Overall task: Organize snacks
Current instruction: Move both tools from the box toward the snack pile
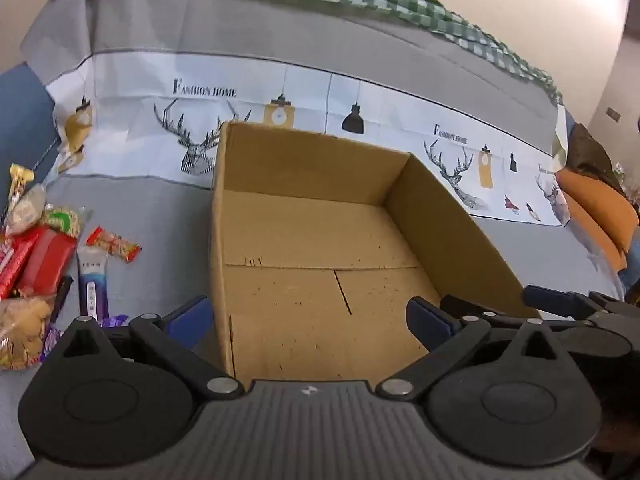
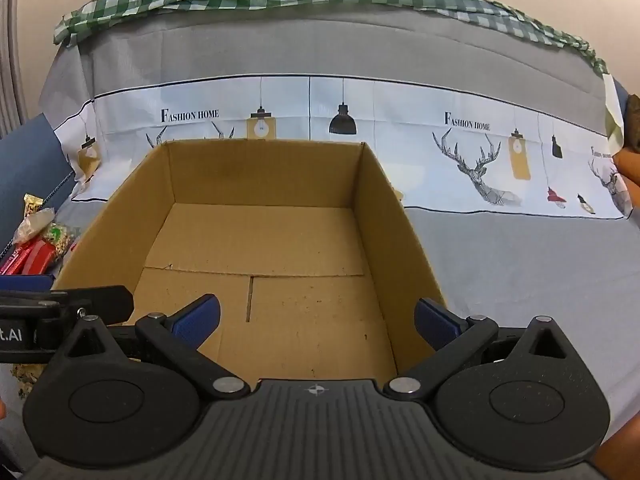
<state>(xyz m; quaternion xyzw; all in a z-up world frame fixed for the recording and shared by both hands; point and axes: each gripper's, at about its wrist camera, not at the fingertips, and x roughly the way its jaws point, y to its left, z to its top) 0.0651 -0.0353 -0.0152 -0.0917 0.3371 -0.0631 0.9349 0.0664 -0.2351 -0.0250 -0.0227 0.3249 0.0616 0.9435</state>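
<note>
Nothing is packed yet: the cardboard box [image 2: 264, 240] is found empty on the grey cloth [image 2: 520, 272]. The snacks [image 1: 40, 248] are left heaped to its left. The left gripper [image 1: 308, 320] and right gripper [image 2: 316, 320] are spread wide, holding nothing.

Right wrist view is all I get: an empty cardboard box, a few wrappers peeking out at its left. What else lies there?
Observer: A white and blue tube lies left of the cardboard box.
Operator: Any loose snack?
Observer: Yes, a small red and yellow packet lies alone, between the pile and the box.
Operator: What is nearest the left gripper?
Observer: A clear bag of pale biscuits, just left of the open left gripper.
</note>
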